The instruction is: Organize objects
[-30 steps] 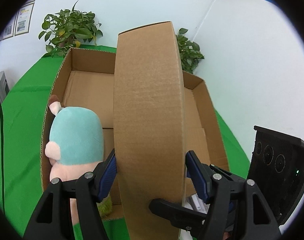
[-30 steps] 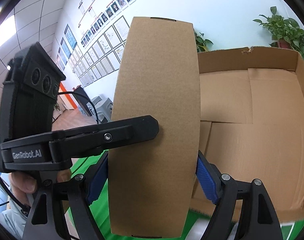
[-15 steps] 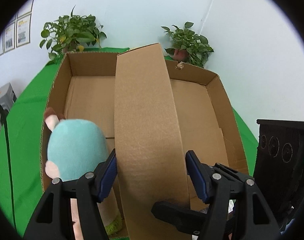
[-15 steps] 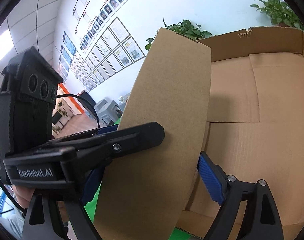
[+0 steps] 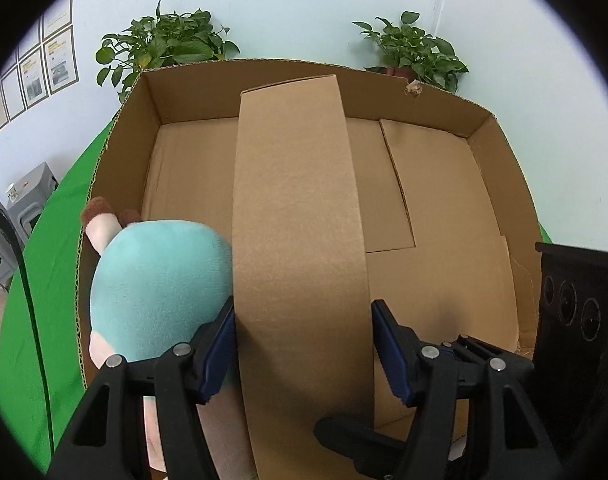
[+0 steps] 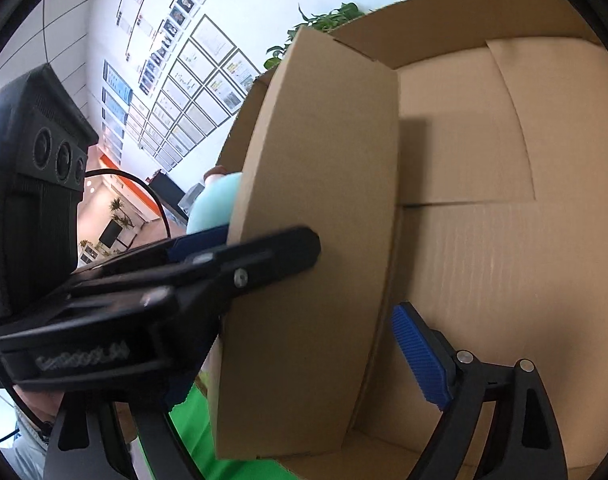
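You have one narrow cardboard box pinched between your left gripper's two blue pads, leaning into the near side of the one large open carton. Your right gripper stands spread, its jaws having just been opening around that box, the right pad clear of it. One teal plush toy sits at the carton's near-left wall; two potted plants stand beyond.

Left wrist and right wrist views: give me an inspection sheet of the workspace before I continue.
Surface: green cloth under large open box.
Job's things: flat carton tilted over the box; teal plush toy at its left wall.
Clutter: nothing seen.
Tools: left tool has just been closing, grips the carton; right tool has just been opening, one pad clear.
Cables: black cable across the cloth.
Surroundings: potted plants, framed sheets.
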Demonstrator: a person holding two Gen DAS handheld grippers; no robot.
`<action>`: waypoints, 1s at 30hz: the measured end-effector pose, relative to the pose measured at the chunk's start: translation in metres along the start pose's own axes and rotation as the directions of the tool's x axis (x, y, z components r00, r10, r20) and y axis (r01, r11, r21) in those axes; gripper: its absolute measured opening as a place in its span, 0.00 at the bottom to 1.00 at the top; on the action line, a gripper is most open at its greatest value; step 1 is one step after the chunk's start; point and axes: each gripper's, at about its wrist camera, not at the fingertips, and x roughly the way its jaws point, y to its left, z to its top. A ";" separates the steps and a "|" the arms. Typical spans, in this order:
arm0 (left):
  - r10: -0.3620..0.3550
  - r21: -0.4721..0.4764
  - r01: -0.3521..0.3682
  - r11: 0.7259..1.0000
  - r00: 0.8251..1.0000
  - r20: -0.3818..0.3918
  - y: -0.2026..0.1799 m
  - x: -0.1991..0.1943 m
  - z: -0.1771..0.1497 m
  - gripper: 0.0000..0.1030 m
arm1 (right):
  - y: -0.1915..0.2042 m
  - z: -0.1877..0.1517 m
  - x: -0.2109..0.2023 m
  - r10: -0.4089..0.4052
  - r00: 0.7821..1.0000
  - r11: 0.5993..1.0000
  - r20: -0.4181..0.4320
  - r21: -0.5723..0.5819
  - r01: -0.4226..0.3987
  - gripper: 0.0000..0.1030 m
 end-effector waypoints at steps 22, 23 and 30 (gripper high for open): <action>-0.108 -0.078 0.103 0.992 0.992 -0.071 0.014 -0.007 -0.023 0.54 | 0.008 -0.004 0.019 0.059 0.998 0.997 -0.032 -0.043 -0.060 0.51; -0.113 -0.085 0.107 0.991 0.991 -0.067 0.015 -0.008 -0.024 0.54 | 0.011 -0.004 0.018 0.048 0.998 0.998 -0.032 -0.048 -0.050 0.51; -0.124 -0.135 0.117 0.984 0.991 -0.050 0.022 -0.013 -0.032 0.54 | 0.023 -0.008 0.015 -0.078 0.997 0.994 -0.028 -0.073 0.076 0.72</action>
